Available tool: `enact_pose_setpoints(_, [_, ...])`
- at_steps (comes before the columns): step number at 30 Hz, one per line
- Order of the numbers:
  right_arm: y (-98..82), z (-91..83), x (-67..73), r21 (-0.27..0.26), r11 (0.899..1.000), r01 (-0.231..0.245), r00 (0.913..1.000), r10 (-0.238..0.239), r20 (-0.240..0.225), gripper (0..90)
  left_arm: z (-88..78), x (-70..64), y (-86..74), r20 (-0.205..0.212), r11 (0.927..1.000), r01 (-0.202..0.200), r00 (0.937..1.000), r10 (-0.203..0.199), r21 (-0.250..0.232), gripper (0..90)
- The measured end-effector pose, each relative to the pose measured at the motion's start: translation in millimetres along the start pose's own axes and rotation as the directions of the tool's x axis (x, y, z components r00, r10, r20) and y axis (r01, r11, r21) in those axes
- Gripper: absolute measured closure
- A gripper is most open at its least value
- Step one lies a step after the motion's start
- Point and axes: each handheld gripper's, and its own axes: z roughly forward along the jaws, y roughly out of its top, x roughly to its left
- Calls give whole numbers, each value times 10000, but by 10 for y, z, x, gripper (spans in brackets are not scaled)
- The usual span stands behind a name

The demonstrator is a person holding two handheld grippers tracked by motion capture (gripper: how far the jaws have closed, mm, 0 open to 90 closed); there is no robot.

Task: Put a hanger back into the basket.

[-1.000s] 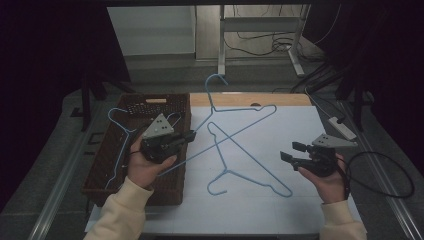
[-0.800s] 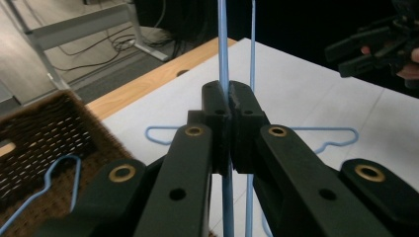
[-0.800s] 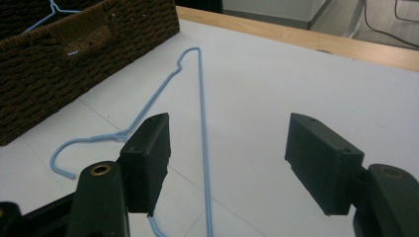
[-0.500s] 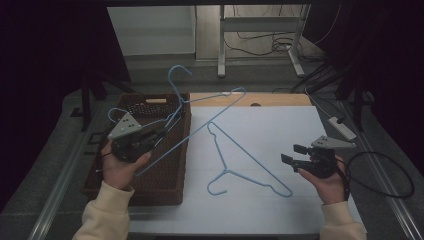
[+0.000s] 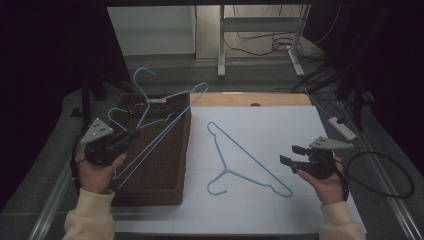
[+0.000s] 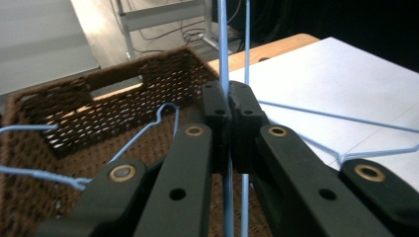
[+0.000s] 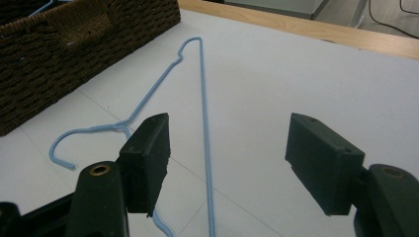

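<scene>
Hanger [image 5: 165,112] held over wicker basket [image 5: 172,165], long axis running diag. from L gripper [image 5: 131,136], hook up toward far-left; jaws clamped on its wire. R gripper [image 5: 290,155] wide open.

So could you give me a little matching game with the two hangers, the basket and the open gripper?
Things:
1. hanger in the left gripper
2. second hanger
3. wicker basket
4. right gripper

States:
A. dark brown, at the table's left
B. jaws open, holding nothing
C. lying flat on the white sheet
D. lifted over the basket

Pairs: 1-D, 2-C, 3-A, 4-B
</scene>
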Motion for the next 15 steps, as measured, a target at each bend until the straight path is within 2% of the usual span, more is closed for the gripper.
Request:
enact_pose_setpoints(9, [-14, -5, -10, 11, 10000, -46, 10000, 46, 2, 344, -26, 140, -104, -283, 9994, 216, 9994, -208, 283, 872])
enact_pose_setpoints(15, [-27, 9, -10, 76, 10000, -51, 10000, 51, -13, 343, -73, 204, -128, -366, 9989, 379, 9987, -369, 270, 872])
